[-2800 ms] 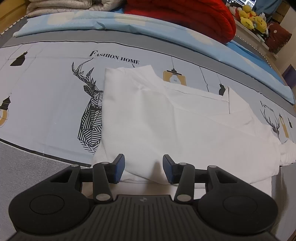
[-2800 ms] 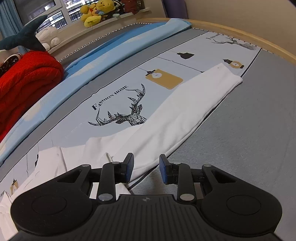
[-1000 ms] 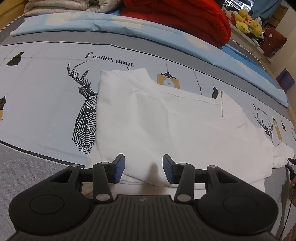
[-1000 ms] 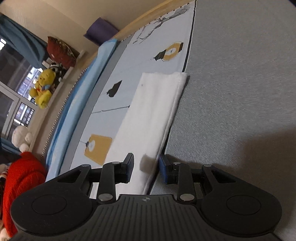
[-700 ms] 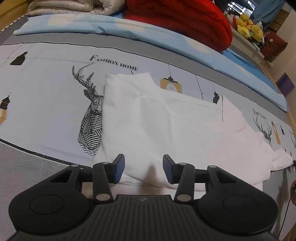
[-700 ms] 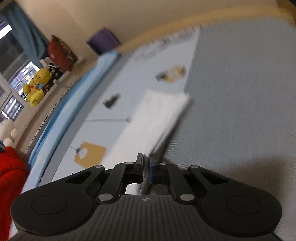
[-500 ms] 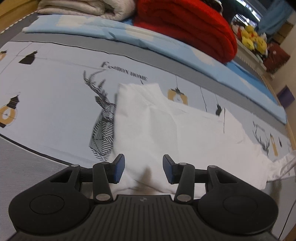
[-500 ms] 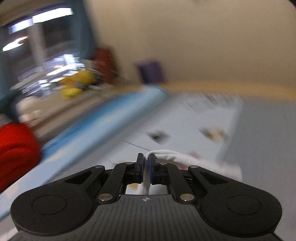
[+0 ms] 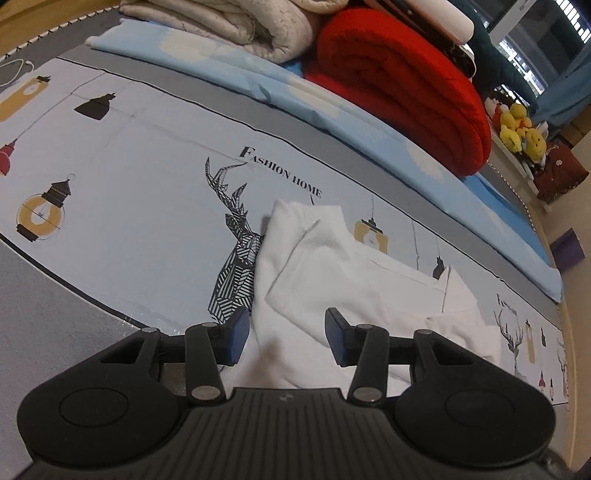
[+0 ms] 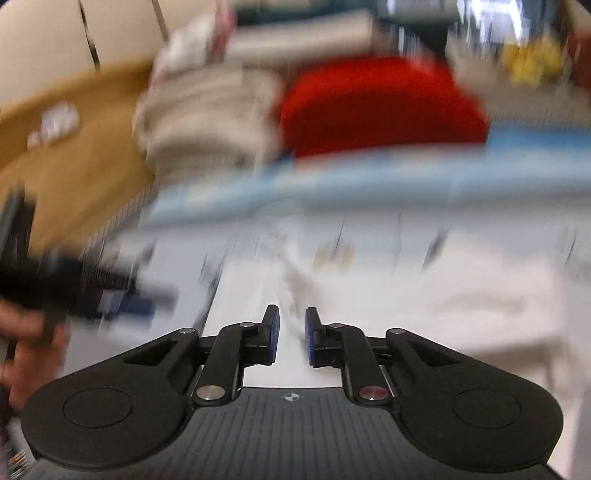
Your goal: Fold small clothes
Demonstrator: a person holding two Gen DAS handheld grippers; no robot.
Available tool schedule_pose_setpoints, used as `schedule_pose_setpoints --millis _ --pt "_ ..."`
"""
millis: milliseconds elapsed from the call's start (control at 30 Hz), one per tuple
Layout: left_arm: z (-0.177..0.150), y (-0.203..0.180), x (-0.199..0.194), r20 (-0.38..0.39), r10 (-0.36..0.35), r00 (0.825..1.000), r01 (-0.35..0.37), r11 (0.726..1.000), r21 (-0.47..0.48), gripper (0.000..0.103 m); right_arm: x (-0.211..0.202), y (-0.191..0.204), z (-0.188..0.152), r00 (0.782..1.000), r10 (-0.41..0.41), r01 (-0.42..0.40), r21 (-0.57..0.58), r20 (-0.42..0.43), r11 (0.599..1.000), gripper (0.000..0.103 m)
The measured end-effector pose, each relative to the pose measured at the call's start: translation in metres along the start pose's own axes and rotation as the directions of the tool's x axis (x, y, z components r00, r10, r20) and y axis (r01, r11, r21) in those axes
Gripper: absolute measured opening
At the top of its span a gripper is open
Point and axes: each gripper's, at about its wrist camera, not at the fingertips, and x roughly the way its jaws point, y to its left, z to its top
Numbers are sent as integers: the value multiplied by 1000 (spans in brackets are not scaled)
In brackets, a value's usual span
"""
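- My left tongs (image 9: 282, 334) at lower centre of the left wrist view, jaws apart, nothing pinched, hanging over the near edge of the white garment (image 9: 354, 284).
- Garment lies on the bed sheet (image 9: 140, 206), centre-right of frame, partly folded, its left edge beside the deer print (image 9: 232, 258).
- My right tongs (image 10: 291, 330) low centre in the right wrist view, jaws opening; white cloth in the gap, pads not pressing it. View heavily blurred.
- Red blanket (image 9: 402, 85) upper right, beige quilt (image 9: 236, 22) top centre.
- Hand (image 10: 26, 354) at left edge of the right view, blurred.
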Motion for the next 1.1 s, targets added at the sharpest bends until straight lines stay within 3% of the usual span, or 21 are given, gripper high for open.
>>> schedule_pose_setpoints --millis 33,167,200,233,300,333,400,567,667,767,867,1100 --pt "0 0 0 1 -2 1000 2 1000 2 50 1 0 -4 998 -10 12 23 -54 1000 15" --pt "0 0 5 12 10 1000 -10 1000 -17 45 -13 -9 -3 990 -99 109 97 -100 989 26" --pt "0 1 7 16 11 1000 -11 999 -30 40 -13 -14 2 986 -132 144 122 -102 982 27" --pt "0 3 9 17 8 1000 -8 999 -49 26 -15 -21 1 984 -154 167 158 -92 973 28" --pt "0 6 15 9 -6 1000 7 996 -90 20 -18 -45 -5 984 -173 180 234 -49 955 28" --pt "0 7 19 7 -16 1000 17 994 -109 17 -15 -58 -7 976 -207 217 268 -67 938 28" --pt "0 8 27 0 -34 999 34 990 -137 17 -5 -80 -11 961 -239 272 340 -136 900 30" --pt "-2 10 54 -43 -95 995 83 968 -238 19 4 -128 -10 954 -244 298 488 -172 820 30" --pt "-6 8 71 -76 -121 990 96 958 -270 34 9 -157 -17 951 -235 308 603 -199 736 30" --pt "-8 6 85 -98 -112 989 81 957 -279 35 5 -183 -22 942 -254 333 692 -218 641 34" --pt "-8 11 92 -91 -92 992 59 948 -313 35 3 -201 -25 939 -258 338 744 -227 576 37" --pt "-5 19 96 -34 -59 998 41 922 -386 33 -2 -214 -25 946 -249 311 790 -206 528 37"
